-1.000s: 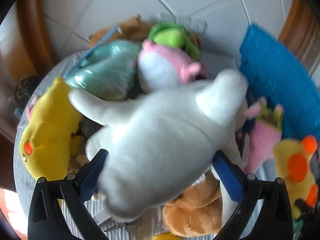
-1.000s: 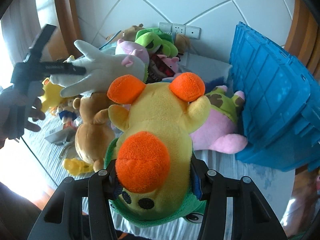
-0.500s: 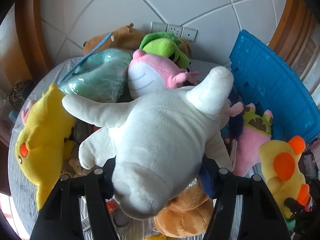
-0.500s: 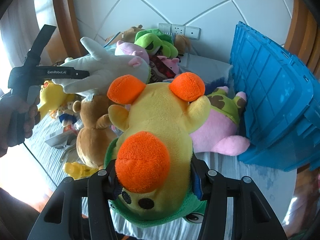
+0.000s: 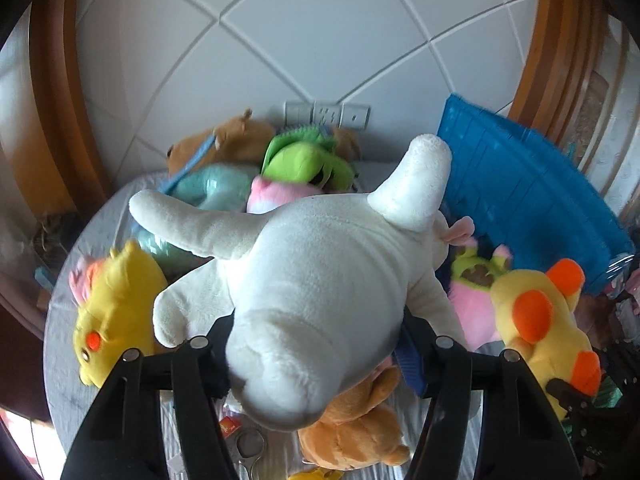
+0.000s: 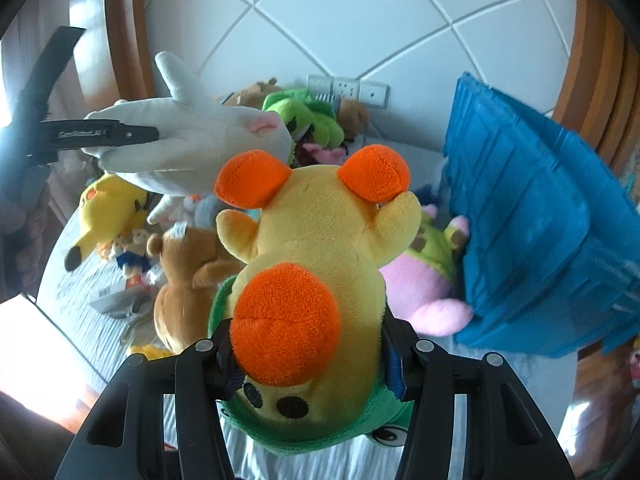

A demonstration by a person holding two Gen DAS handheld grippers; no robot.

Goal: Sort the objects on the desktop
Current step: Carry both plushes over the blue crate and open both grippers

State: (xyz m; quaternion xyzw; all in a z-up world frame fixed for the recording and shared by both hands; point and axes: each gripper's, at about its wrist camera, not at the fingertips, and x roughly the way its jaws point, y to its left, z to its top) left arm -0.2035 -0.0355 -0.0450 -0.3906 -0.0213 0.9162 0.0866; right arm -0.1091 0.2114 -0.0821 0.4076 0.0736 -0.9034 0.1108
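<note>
In the left wrist view a large white plush (image 5: 320, 288) fills the middle, lifted above the pile, and my left gripper (image 5: 316, 336) is shut on its body. The right wrist view shows the same white plush (image 6: 192, 148) hanging at upper left from a black finger (image 6: 112, 135). My right gripper (image 6: 308, 356) is shut on a yellow plush (image 6: 320, 240) with orange feet and a green back, held above the grey tablecloth. That yellow plush (image 5: 540, 320) also shows at the right of the left wrist view. A blue crate (image 6: 540, 220) stands on its side at the right.
Several plush toys lie on the table: a brown bear (image 6: 180, 280), a yellow one with red cheeks (image 5: 116, 304), a pink-and-green one (image 6: 432, 264) against the crate, a green one (image 5: 308, 160) at the back. Scissors (image 5: 248, 444) lie near the front edge. Wall sockets (image 5: 326, 114) sit behind.
My left gripper's jaws closed in on the white plush and carried it upward, away from the pile. The right gripper rose a little with the yellow plush.
</note>
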